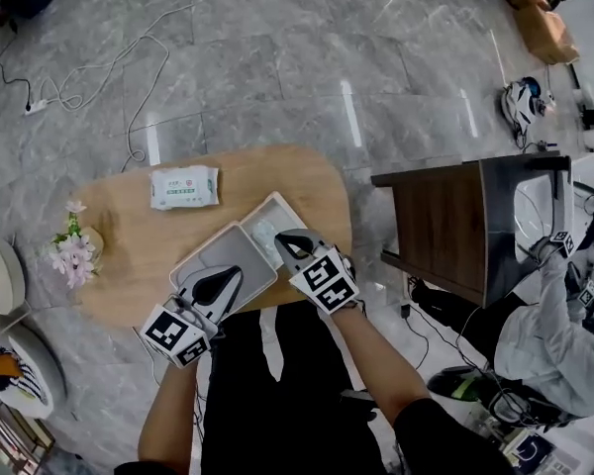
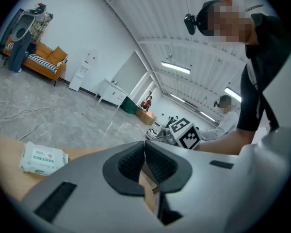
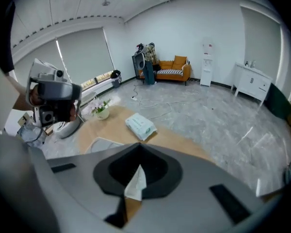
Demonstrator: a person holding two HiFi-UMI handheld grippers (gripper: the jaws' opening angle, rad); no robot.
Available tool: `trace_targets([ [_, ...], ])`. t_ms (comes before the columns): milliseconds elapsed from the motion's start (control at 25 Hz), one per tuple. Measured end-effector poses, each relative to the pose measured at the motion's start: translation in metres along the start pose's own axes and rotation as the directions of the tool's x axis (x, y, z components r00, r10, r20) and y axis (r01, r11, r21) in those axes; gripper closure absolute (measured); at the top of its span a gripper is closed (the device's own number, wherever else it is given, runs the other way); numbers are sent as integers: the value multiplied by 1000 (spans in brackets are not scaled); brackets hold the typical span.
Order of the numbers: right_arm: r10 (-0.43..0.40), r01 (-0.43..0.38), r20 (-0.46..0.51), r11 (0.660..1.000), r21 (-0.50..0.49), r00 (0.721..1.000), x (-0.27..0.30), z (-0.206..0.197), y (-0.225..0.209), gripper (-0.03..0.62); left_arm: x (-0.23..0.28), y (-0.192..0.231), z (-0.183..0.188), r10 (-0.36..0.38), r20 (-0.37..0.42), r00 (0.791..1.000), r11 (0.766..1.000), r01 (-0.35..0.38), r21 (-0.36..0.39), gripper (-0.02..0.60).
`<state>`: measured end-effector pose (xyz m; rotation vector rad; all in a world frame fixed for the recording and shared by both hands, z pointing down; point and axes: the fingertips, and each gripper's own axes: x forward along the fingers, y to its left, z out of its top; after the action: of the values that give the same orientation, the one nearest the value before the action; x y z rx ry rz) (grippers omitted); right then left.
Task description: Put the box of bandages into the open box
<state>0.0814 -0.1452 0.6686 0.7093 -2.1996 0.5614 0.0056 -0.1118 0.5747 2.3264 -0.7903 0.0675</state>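
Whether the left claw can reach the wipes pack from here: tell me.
Probably yes: past the open box's rim, only bare table lies between the left claw and the wipes pack. The claw is shut.

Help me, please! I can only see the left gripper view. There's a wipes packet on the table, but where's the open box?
Observer: The head view shows the open box lying on the table, with the left gripper poised over its grey left half.
Operator: What's the other gripper doing?
Observer: The right gripper is shut, with its tips over the box's white right half.
Operator: Is it holding something?
Observer: Its own view shows a white sliver in the gap behind its closed tips. I can't tell whether that's gripped.
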Motion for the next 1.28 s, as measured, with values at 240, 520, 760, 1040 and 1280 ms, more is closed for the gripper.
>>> trace_targets([
  [240, -3, 23, 206, 995, -95, 978, -89, 93, 25, 583, -28, -35, 68, -29, 56, 998, 997, 25, 76, 563],
  [520, 23, 36, 410, 990, -138, 912, -209, 173, 49, 583, -59, -108, 143, -103, 97, 990, 975, 81, 205, 563],
  [760, 171, -83, 579, 981, -175, 797, -291, 217, 90, 583, -85, -156, 197, -133, 149, 980, 954, 86, 287, 563],
  [1040, 413, -241, 710, 911, -336, 570, -381, 226, 116, 583, -107, -215, 223, -150, 210, 966, 926, 63, 372, 563],
  [1280, 490, -292, 712, 872, -394, 502, -418, 217, 114, 583, -120, -243, 221, -125, 261, 957, 922, 15, 388, 563],
])
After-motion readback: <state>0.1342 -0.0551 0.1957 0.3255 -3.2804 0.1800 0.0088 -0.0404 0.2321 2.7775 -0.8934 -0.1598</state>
